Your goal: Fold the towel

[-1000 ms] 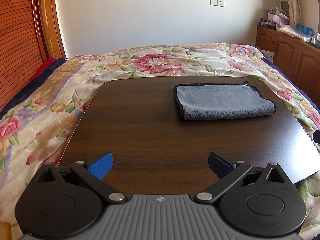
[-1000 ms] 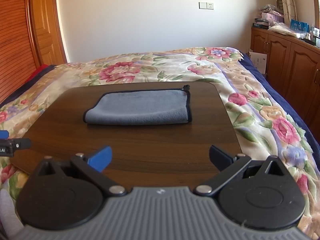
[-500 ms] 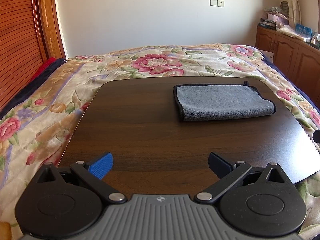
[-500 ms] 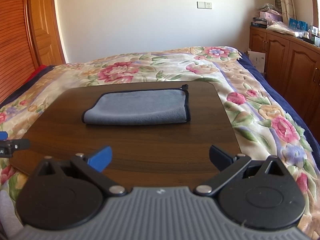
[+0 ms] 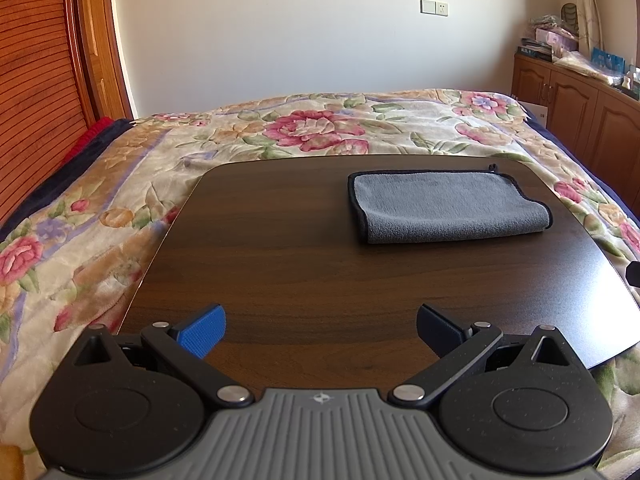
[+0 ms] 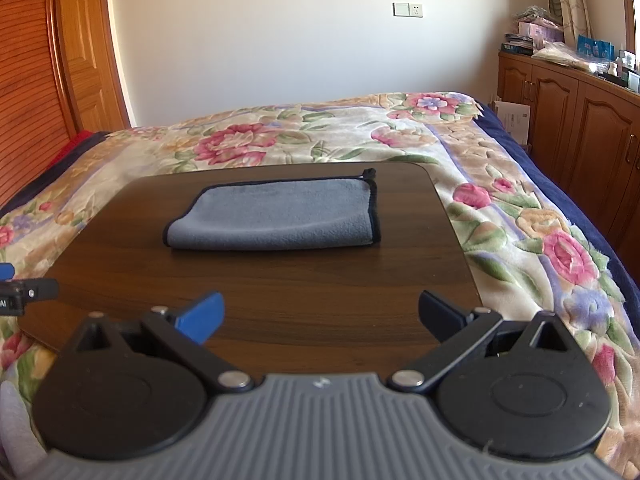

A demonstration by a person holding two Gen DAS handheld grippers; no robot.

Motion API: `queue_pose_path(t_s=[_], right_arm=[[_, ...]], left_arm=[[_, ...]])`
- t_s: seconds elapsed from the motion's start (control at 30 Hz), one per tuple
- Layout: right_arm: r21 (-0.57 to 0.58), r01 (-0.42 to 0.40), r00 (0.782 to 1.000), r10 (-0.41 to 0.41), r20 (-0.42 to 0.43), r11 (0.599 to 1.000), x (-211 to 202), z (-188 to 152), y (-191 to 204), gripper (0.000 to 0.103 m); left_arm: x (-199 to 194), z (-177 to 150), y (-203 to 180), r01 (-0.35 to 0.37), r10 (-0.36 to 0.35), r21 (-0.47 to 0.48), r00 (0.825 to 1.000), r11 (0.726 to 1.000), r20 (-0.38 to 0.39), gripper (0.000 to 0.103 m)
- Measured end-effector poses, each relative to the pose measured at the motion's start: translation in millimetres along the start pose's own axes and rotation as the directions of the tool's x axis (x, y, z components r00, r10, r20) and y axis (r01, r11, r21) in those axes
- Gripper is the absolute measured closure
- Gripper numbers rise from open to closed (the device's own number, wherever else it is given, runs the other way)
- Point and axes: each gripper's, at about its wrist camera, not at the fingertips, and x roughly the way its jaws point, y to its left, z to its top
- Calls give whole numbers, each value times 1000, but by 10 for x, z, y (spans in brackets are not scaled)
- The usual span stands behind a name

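Observation:
A grey towel with dark piping (image 5: 448, 208) lies folded flat on the far right part of a dark wooden board (image 5: 280, 272); in the right wrist view the towel (image 6: 276, 216) lies at the board's (image 6: 280, 296) far middle. My left gripper (image 5: 320, 330) is open and empty, over the board's near edge, well short of the towel. My right gripper (image 6: 320, 316) is open and empty, also at the near edge. The left gripper's tip shows at the left edge of the right wrist view (image 6: 24, 294).
The board rests on a bed with a floral cover (image 5: 100, 208). A wooden door (image 5: 52, 80) stands at the left. Wooden cabinets (image 6: 568, 128) with clutter on top line the right wall. A white wall is behind the bed.
The right wrist view has shifted slightly, so the towel sits a little further left and lower. The left view is unchanged.

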Motion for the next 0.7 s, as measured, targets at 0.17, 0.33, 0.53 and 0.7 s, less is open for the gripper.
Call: queue_pose_path(t_s=[0.17, 0.33, 0.53, 0.7], right_arm=[[1, 0, 1000, 0, 0, 1000, 0, 1, 1, 0], [1, 0, 1000, 0, 0, 1000, -2, 0, 2, 0], [2, 2, 1000, -2, 3, 1000, 0, 1, -13, 0], [5, 1, 1000, -1, 10, 1000, 3, -7, -57, 0]], left_arm=[[1, -1, 2, 1, -1, -1, 1000, 1000, 1, 0], [0, 4, 8, 0, 0, -1, 1000, 1000, 3, 0], [-16, 30, 28, -2, 2, -9, 1000, 1000, 12, 0], [-30, 17, 19, -3, 3, -11, 1000, 1000, 24, 0]])
